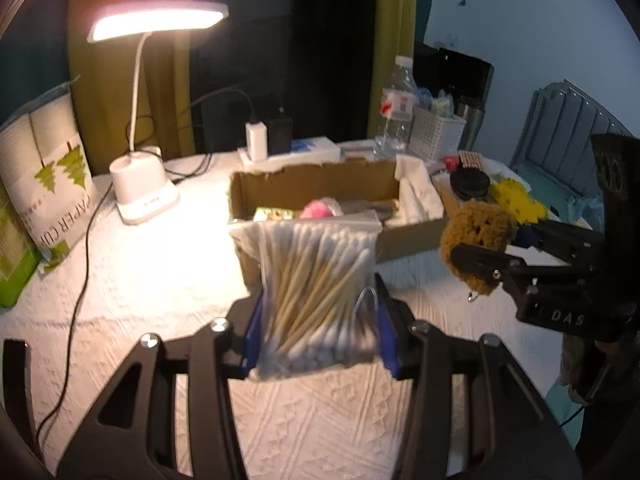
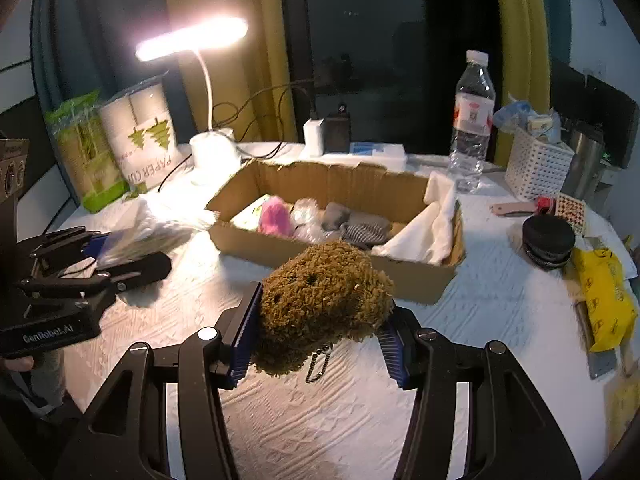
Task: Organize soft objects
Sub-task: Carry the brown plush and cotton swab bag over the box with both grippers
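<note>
On my left gripper (image 1: 318, 332) the blue pads are clamped on a clear bag of cotton swabs (image 1: 316, 300), held above the table just in front of the cardboard box (image 1: 316, 184). My right gripper (image 2: 320, 336) is closed around a brown plush toy (image 2: 324, 300) with a small chain dangling under it, also lifted near the box's front wall. Inside the box I see a pink fuzzy item (image 2: 274, 216), grey striped socks (image 2: 360, 228) and a white cloth (image 2: 432, 224) draped over its right end. Everything sits on a white embossed tablecloth (image 2: 320, 420). Behind the box stand a lit desk lamp (image 2: 208, 80), a pack of paper cups (image 2: 140, 136), a water bottle (image 2: 472, 120) and a white perforated basket (image 2: 536, 164); to the right lie a black round case (image 2: 548, 240) and a yellow packet (image 2: 604, 296). Yellow curtains (image 2: 240, 60) frame a dark window (image 2: 360, 40).
</note>
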Available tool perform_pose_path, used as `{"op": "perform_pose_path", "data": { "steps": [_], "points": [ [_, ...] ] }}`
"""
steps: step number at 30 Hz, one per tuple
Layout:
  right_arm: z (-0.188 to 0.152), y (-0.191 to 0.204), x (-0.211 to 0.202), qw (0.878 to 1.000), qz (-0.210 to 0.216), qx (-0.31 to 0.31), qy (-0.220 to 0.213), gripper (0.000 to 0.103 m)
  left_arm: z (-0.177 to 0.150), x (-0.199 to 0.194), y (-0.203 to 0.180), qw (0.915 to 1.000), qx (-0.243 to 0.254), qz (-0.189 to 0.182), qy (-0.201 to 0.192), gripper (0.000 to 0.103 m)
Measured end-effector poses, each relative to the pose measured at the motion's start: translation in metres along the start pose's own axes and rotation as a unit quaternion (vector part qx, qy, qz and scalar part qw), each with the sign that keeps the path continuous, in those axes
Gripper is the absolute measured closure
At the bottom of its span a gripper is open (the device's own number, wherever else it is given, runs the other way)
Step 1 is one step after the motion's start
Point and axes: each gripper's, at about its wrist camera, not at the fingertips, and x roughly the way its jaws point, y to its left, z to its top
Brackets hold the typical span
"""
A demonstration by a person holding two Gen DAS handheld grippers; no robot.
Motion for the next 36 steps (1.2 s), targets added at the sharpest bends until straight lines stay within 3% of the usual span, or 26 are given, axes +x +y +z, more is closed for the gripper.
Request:
{"op": "perform_pose_path", "data": {
  "steps": [10, 23, 36],
  "points": [
    [0.021, -0.021, 0.003, 1.000, -0.006, 0.006, -0.014, 0.047, 0.028, 0.007, 0.010, 0.9998, -0.003, 0.009, -0.018, 0.055],
    [0.045, -0.047, 0.033, 1.000, -0.009, 0.013, -0.014, 0.047, 0.061, 0.049, 0.027, 0.9997, -0.006, 0.011, -0.022, 0.055],
    [0.057, -0.065, 0.082, 1.000, 0.003, 0.027, 0.000, 0.047, 0.066, 0.108, 0.036, 0.9999, -0.013, -0.002, 0.005, 0.055]
  ]
}}
